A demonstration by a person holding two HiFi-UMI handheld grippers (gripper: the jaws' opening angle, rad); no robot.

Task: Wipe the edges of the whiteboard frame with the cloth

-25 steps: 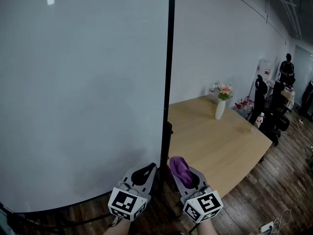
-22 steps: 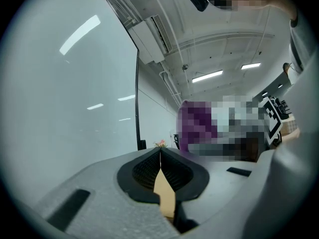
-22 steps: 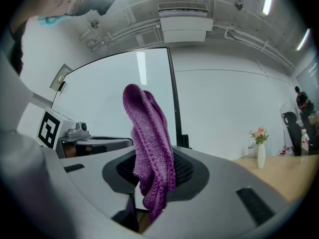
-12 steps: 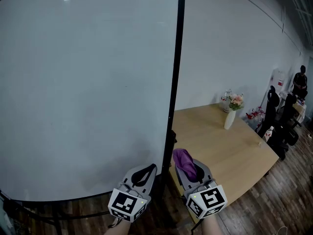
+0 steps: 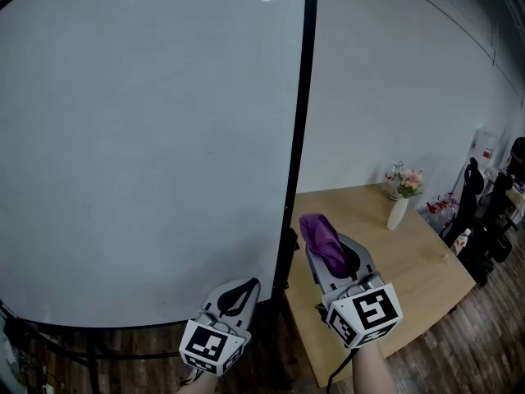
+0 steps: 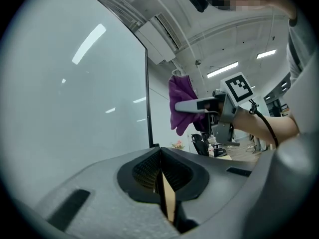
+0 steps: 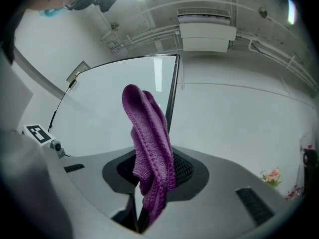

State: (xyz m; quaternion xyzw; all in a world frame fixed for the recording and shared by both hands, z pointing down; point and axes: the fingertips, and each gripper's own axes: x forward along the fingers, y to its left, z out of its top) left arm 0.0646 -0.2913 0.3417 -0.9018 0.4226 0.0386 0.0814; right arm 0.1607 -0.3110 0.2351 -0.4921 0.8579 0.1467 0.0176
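Over the last second the right gripper (image 5: 335, 261), clamped on the purple knitted cloth (image 5: 321, 238), rose just beside the whiteboard's black right frame edge (image 5: 300, 138); no contact was evident. The left gripper (image 5: 236, 295) sat low, jaws closed on nothing. Wiping judged about to begin.

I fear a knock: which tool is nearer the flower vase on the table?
Right. The right tool, holding the cloth, is on the vase's side of the frame edge; the left tool is beyond that edge, before the whiteboard.

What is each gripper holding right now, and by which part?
The right gripper pinches the purple cloth near one end, with the rest sticking out past the jaws. The left gripper is shut, empty.
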